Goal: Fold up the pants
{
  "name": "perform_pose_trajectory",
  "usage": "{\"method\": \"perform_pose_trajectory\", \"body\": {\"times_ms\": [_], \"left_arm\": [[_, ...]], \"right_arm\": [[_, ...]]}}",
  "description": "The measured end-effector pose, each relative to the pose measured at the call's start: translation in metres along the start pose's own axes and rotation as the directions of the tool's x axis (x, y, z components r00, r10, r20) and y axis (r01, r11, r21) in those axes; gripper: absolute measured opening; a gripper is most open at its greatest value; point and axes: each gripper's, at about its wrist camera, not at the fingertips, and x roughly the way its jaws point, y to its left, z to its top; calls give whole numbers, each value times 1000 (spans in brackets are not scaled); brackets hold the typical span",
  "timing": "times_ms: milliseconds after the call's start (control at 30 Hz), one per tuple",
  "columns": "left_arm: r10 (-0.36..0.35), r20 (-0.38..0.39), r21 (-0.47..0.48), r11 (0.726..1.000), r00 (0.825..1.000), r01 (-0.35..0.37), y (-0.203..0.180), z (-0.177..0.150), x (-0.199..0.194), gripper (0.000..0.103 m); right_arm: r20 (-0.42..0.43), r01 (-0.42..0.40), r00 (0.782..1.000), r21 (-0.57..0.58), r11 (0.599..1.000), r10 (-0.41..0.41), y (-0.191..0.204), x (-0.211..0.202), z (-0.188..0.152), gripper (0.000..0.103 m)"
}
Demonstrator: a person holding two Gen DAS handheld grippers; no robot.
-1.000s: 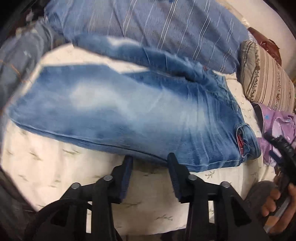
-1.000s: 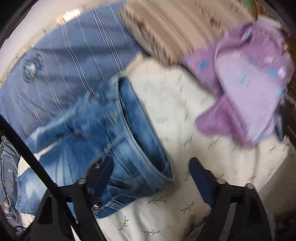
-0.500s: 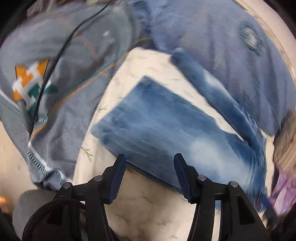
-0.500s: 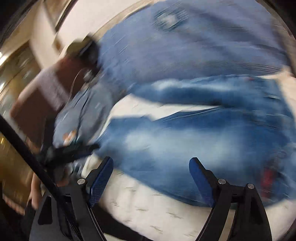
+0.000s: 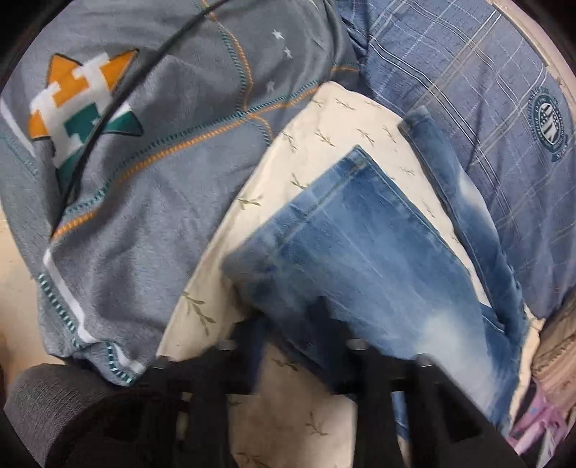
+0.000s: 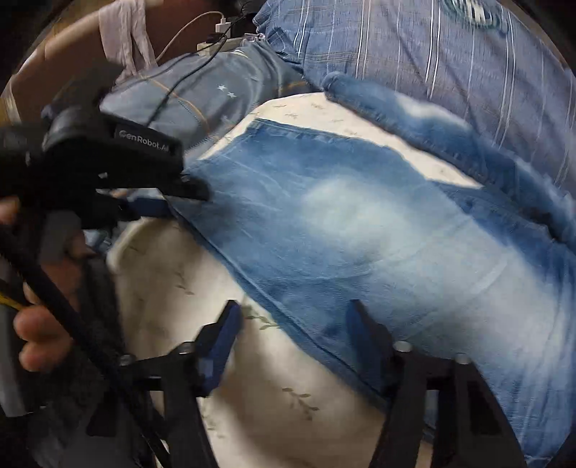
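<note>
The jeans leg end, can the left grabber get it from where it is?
Probably yes. The left gripper is already at the hem end of the jeans, its fingers open on either side of the denim edge. Nothing lies between them; only the cream sheet is underneath.

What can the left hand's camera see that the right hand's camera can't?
Only the left wrist view shows the orange, white and green patch on the grey blanket, and a round badge on the striped blue fabric. Only the right wrist view shows the left gripper from outside, at the leg end, plus a white charger. Both show the jeans on the cream leaf-print sheet.
</note>
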Motion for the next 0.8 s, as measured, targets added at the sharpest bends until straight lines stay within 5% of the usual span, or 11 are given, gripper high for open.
{"method": "perform_pose_trajectory", "body": {"times_ms": [33,133,233,333,400,467,533,600,800], "left_arm": [[-1,17,5,1000,1000,1,-3,-2,-2,5],[-33,75,5,999,997,33,-1,-8,-22,3],[-5,164,27,1000,986,0,4,-22,-47,3],[78,80,32,996,994,-80,2,-24,-29,5],[50,56,13,999,997,-51,5,-22,-30,7],[7,91,2,1000,996,-7,7,-22,-41,25],[-48,171,4,999,984,48,9,-25,-61,40],[-60,254,34,998,965,53,4,-28,-74,47],[-185,233,252,960,955,124,-60,-42,-99,49]], "right_arm": [[5,33,999,-14,999,-33,2,-1,-1,34],[10,37,999,-12,999,-37,1,-6,0,11],[48,-24,999,9,1000,24,1,-26,0,10],[20,-24,1000,-4,1000,24,4,-22,-5,11],[-20,-44,999,23,999,45,-1,-8,-9,16],[-4,-105,994,99,990,106,-12,-12,-9,23],[33,-168,986,148,975,165,-22,-23,-5,55],[109,-216,974,195,957,197,-35,-45,0,66],[219,-296,948,343,892,231,-102,-92,8,69]]}}
